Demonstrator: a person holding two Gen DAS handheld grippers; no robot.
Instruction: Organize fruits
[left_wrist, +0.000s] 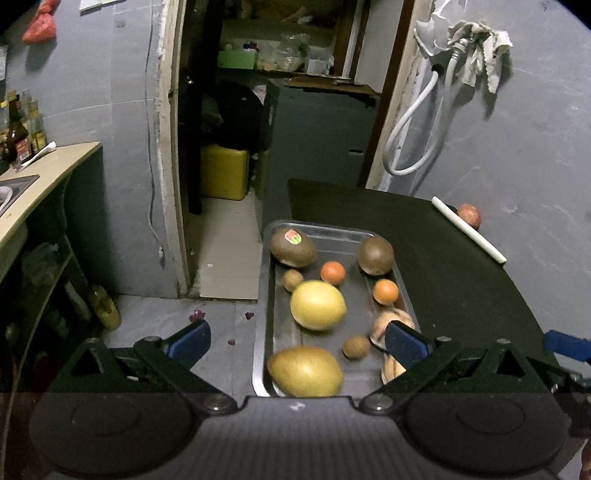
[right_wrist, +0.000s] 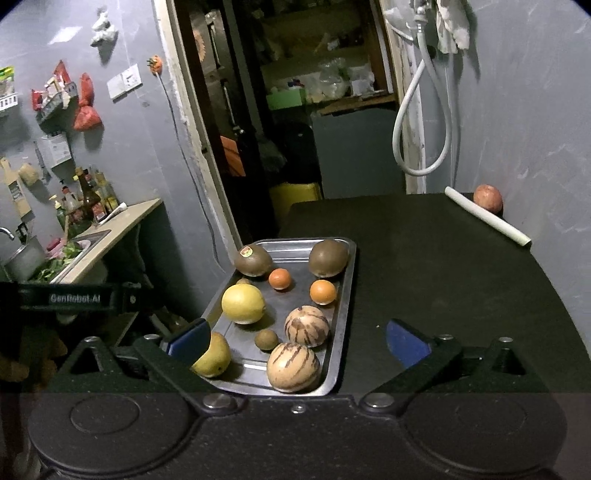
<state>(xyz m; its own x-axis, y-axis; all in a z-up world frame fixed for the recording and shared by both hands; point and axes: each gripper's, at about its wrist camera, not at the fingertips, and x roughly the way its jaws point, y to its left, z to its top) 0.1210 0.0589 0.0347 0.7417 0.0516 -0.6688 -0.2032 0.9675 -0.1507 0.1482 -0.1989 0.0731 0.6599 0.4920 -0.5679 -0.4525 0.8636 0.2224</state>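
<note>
Both the left gripper (left_wrist: 297, 343) and right gripper (right_wrist: 297, 341) hang with jaws released, grasping nothing. Fruits fill the metal tray (right_wrist: 341, 314) at frame centre; a reddish fruit, possibly an apple (right_wrist: 487, 198), sits upper right beside a white roll (right_wrist: 487, 221).

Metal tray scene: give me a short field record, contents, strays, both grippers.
tray: rectangular metal tray at the left edge of the dark tabletop
in tray: two large brown fruits, two small oranges, two yellow citrus, two striped tan melons, two small brown fruits
off tray: reddish round fruit at the far right by the wall, behind a white tube
left gripper: open, empty
right gripper: open, empty
</note>
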